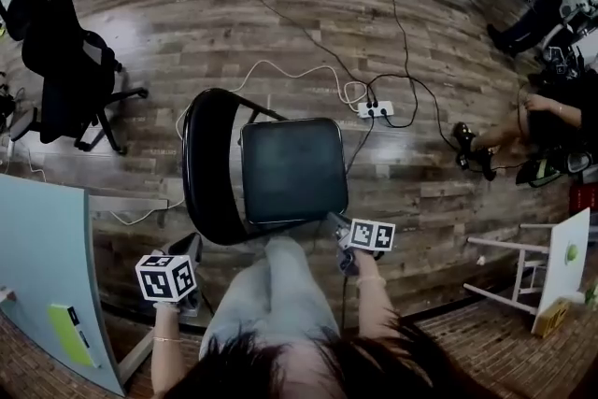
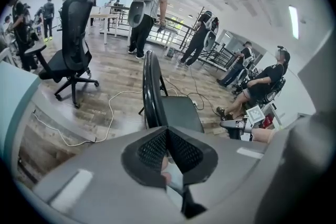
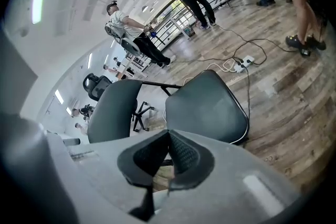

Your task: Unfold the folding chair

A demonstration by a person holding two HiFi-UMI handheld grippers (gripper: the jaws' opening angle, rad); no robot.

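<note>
A black folding chair stands opened on the wood floor, its seat (image 1: 294, 171) lying flat and its curved backrest (image 1: 204, 165) to the left. My left gripper (image 1: 190, 249) hangs below the backrest, apart from it, shut on nothing. My right gripper (image 1: 336, 223) is at the seat's near right corner, also shut and empty. The left gripper view looks past the closed left gripper (image 2: 168, 131) at the backrest (image 2: 151, 91) edge-on, with the seat (image 2: 181, 113) to its right. The right gripper view shows the closed right gripper (image 3: 169, 132) below the seat (image 3: 207, 105) and the backrest (image 3: 113, 107).
A black office chair (image 1: 65, 61) stands at the far left. A power strip (image 1: 376, 109) with cables lies just beyond the folding chair. A pale blue panel (image 1: 47, 276) is at the near left, a white stand (image 1: 547, 271) at the right. People sit at the right edge.
</note>
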